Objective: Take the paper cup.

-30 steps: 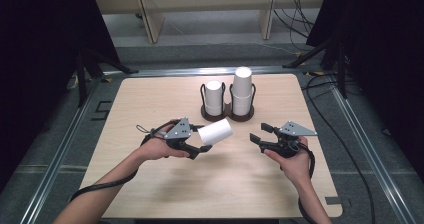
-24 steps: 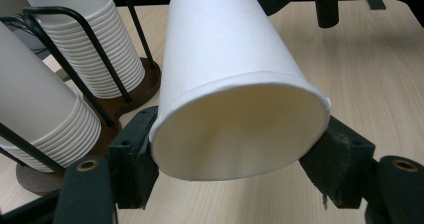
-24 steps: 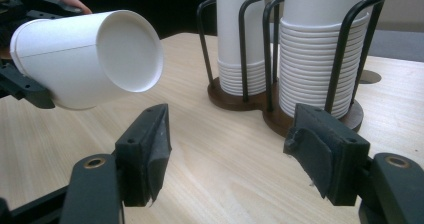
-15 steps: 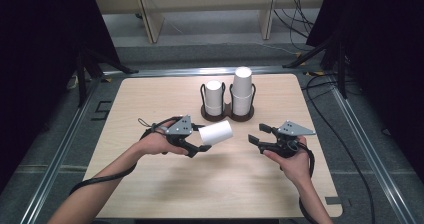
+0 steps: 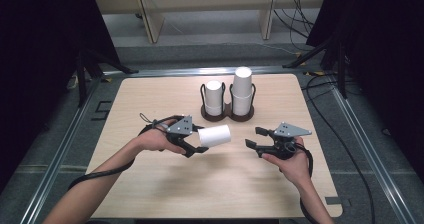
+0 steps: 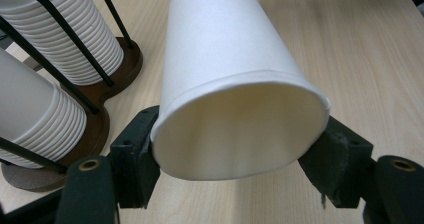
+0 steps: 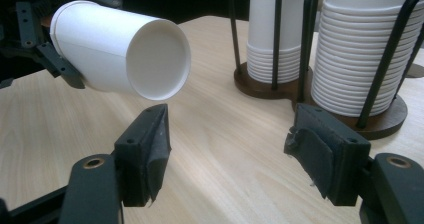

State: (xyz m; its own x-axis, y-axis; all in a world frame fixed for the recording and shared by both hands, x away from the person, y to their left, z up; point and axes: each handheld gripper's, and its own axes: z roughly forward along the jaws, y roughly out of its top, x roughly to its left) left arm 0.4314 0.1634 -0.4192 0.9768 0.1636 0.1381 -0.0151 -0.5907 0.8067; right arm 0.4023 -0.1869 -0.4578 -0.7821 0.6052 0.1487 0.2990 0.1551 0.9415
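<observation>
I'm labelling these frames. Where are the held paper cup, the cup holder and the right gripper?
paper cup [image 5: 215,135], high view, on its side wall.
cup holder [image 5: 227,116], high view, on its brown base.
right gripper [image 5: 251,144], high view, between its fingertips.

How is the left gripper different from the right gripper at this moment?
The left gripper is shut on a white paper cup, held on its side; the right gripper is open and holds nothing. Both have black jaws, are hand-held, and point toward each other above the table.
</observation>
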